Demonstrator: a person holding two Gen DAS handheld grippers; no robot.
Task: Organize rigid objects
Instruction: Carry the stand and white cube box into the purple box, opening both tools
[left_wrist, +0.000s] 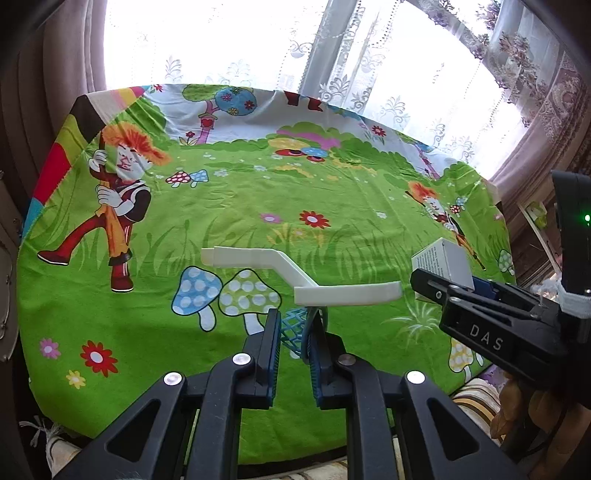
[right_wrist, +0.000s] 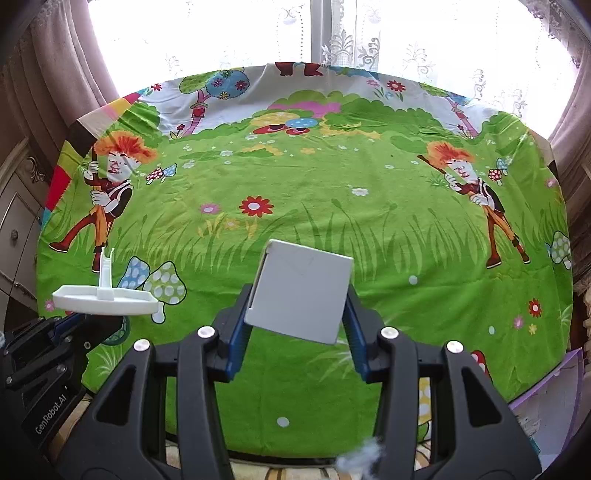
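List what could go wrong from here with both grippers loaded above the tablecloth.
1. The white box sits tilted between the right gripper fingers, held by its edges; it could twist or slip out.
2. The left gripper pinches only a thin teal mesh part under the long white plastic piece, which overhangs both sides and may swing or tip.
3. The two grippers are close together; the white piece could strike the box.

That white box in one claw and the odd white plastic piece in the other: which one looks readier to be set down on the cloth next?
Probably the right. Its claw grips the white box squarely above open green cloth. The left claw pinches only a thin blue net piece beneath the white plastic piece.
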